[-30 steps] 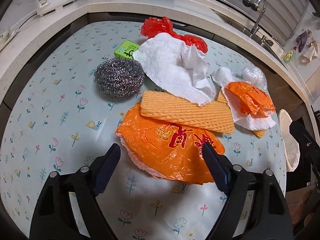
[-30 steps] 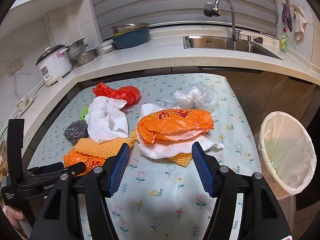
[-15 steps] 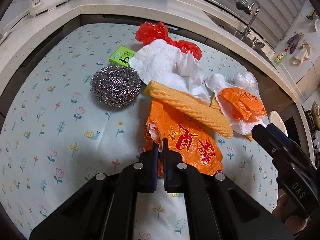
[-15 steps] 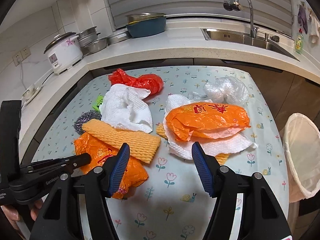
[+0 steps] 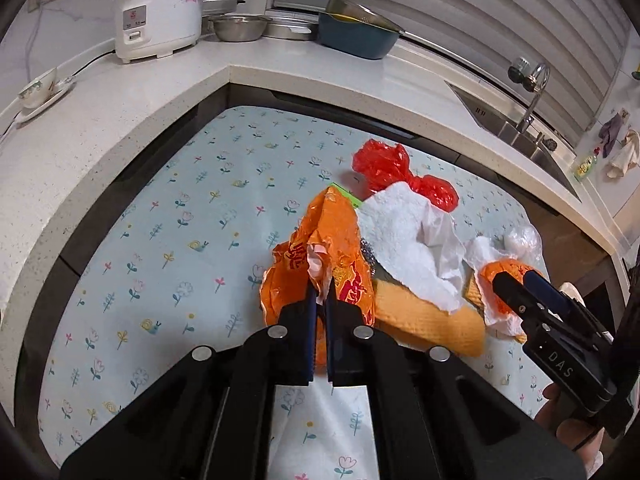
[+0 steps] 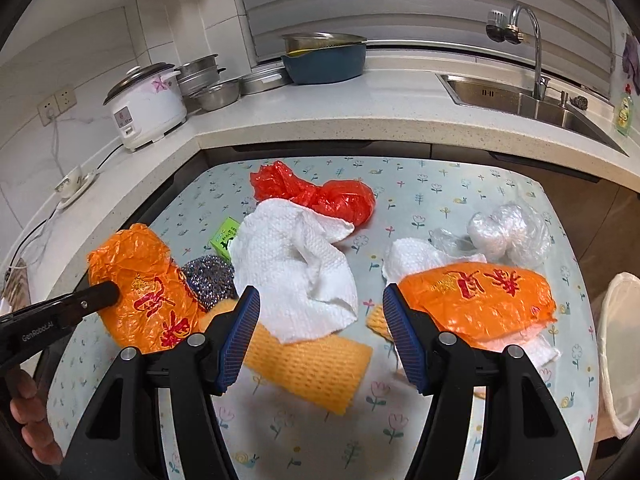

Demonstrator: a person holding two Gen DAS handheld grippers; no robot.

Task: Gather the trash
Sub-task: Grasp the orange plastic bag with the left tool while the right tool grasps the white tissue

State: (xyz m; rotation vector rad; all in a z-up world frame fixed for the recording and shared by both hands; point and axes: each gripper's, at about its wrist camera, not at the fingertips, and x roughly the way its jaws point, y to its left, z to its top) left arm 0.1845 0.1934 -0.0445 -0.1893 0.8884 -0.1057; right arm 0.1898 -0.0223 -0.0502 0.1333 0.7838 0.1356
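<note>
My left gripper (image 5: 319,300) is shut on an orange plastic bag (image 5: 332,248) and holds it lifted off the table; the same bag (image 6: 140,292) hangs at the left of the right wrist view. My right gripper (image 6: 320,320) is open and empty above a yellow foam net (image 6: 312,356) and a white paper towel (image 6: 296,264). A second orange bag (image 6: 476,300) lies on white tissue to its right. A red plastic bag (image 6: 320,194), a clear plastic wad (image 6: 504,232), a steel scourer (image 6: 210,280) and a small green box (image 6: 225,237) also lie on the table.
A flowered tablecloth (image 5: 180,240) covers the table. A lined trash bin (image 6: 620,352) stands off the table's right edge. The counter behind holds a rice cooker (image 6: 146,106), metal bowls (image 6: 216,94), a blue basin (image 6: 324,62) and a sink (image 6: 520,100).
My left gripper closed on the orange bag and lifted it off the table from under the foam net. My right gripper moved forward and lower over the pile, still open.
</note>
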